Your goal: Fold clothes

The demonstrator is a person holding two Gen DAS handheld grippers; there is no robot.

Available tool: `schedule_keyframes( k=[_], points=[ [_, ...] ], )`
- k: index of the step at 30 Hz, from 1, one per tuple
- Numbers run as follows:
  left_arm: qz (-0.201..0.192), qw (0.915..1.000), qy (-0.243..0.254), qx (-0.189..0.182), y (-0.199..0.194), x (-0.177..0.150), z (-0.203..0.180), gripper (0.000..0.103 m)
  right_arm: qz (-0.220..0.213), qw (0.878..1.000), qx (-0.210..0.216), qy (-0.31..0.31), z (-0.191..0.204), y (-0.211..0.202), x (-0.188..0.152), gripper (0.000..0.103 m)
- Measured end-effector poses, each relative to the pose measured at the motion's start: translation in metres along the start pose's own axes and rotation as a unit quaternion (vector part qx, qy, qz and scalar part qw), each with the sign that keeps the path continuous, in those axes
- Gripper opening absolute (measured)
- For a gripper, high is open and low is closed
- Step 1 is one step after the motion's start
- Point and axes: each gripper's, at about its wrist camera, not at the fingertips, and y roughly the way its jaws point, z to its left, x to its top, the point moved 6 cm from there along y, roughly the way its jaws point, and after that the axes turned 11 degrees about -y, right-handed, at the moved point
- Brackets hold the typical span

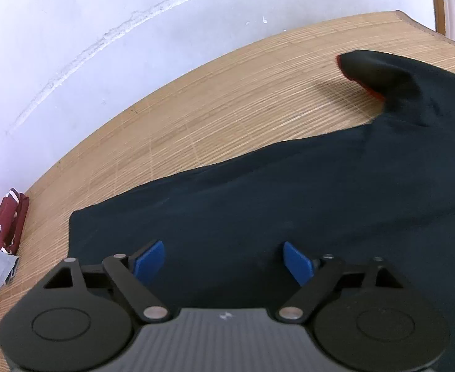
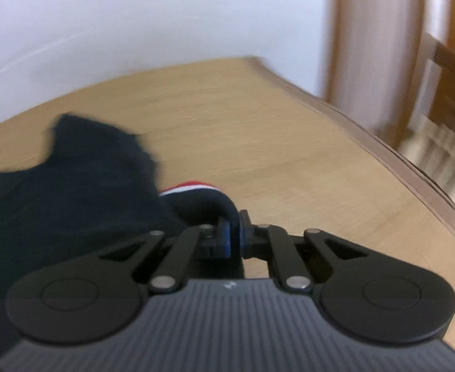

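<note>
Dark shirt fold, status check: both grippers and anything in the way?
Left gripper open above the dark shirt. Right gripper shut on its striped sleeve cuff. Bamboo mat ahead clear; clothes pile off at its edge.

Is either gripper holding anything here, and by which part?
The right gripper pinches the dark garment by its red-and-white-trimmed cuff. The left gripper is open, holding nothing.

bright even light, fisheye-bent edges, right wrist view motion-blurred
</note>
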Motion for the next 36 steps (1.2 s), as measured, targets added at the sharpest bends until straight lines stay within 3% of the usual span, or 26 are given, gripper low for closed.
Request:
schedule_keyframes(
  k=[2, 5, 6, 9, 12, 14, 15, 17, 19, 20, 22, 25, 28, 30, 31, 33, 34, 36],
  points=[
    [-0.002, 1.0000, 0.001, 0.001, -0.001, 0.000, 0.000, 0.088, 0.018, 1.000, -0.021, -0.003, -0.004, 0.006, -0.011, 0.009],
    [-0.003, 1.0000, 0.004, -0.001, -0.003, 0.000, 0.000, 0.087, 0.009, 0.999, -0.029, -0.018, 0.003, -0.004, -0.005, 0.014],
    [-0.002, 1.0000, 0.005, -0.003, -0.004, 0.000, 0.001, 0.087, 0.001, 0.999, -0.037, -0.021, 0.005, -0.011, 0.000, 0.023],
    [-0.003, 1.0000, -0.005, 0.002, -0.010, -0.003, 0.012, 0.084, -0.067, 0.993, -0.074, -0.064, 0.025, -0.039, 0.018, 0.039],
    [-0.002, 0.9997, -0.021, 0.009, -0.019, -0.011, 0.029, 0.084, -0.115, 0.985, -0.056, -0.115, 0.057, -0.055, 0.029, 0.039],
    [0.006, 0.9994, -0.030, 0.015, -0.026, -0.023, 0.047, 0.084, -0.111, 0.985, -0.010, -0.131, 0.074, -0.052, 0.028, 0.039],
    [0.012, 0.9993, -0.030, 0.021, -0.027, -0.030, 0.055, 0.084, -0.104, 0.985, -0.014, -0.139, 0.078, -0.050, 0.025, 0.039],
    [0.025, 0.9983, -0.027, 0.044, -0.031, -0.049, 0.073, 0.084, -0.072, 0.984, -0.087, -0.138, 0.066, -0.037, 0.019, 0.039],
    [0.044, 0.9962, -0.028, 0.069, -0.034, -0.072, 0.092, 0.083, -0.029, 0.984, -0.150, -0.094, 0.035, -0.025, 0.010, 0.039],
    [0.047, 0.9954, -0.035, 0.075, -0.039, -0.082, 0.100, 0.084, -0.009, 0.987, -0.149, -0.057, 0.015, -0.023, 0.004, 0.039],
    [0.059, 0.9935, -0.049, 0.084, -0.052, -0.105, 0.118, 0.084, -0.007, 0.994, -0.107, 0.008, -0.012, -0.038, -0.003, 0.039],
    [0.081, 0.9904, -0.058, 0.096, -0.075, -0.140, 0.140, 0.084, -0.024, 1.000, -0.002, 0.013, -0.007, -0.079, -0.011, 0.039],
    [0.092, 0.9882, -0.060, 0.108, -0.099, -0.175, 0.156, 0.086, -0.014, 0.989, 0.141, -0.032, 0.033, -0.123, -0.039, 0.039],
    [0.093, 0.9872, -0.057, 0.116, -0.111, -0.192, 0.163, 0.087, 0.014, 0.977, 0.198, -0.076, 0.066, -0.138, -0.067, 0.039],
    [0.095, 0.9866, -0.055, 0.121, -0.116, -0.198, 0.166, 0.088, 0.029, 0.974, 0.202, -0.099, 0.076, -0.140, -0.084, 0.039],
    [0.103, 0.9850, -0.051, 0.129, -0.126, -0.209, 0.172, 0.088, 0.062, 0.974, 0.171, -0.134, 0.085, -0.140, -0.117, 0.038],
    [0.105, 0.9846, -0.051, 0.130, -0.129, -0.211, 0.173, 0.088, 0.042, 0.978, 0.155, -0.136, 0.087, -0.149, -0.128, 0.039],
    [0.103, 0.9853, -0.044, 0.129, -0.137, -0.218, 0.174, 0.088, 0.049, 0.983, 0.131, -0.119, 0.078, -0.158, -0.139, 0.040]
  ],
)
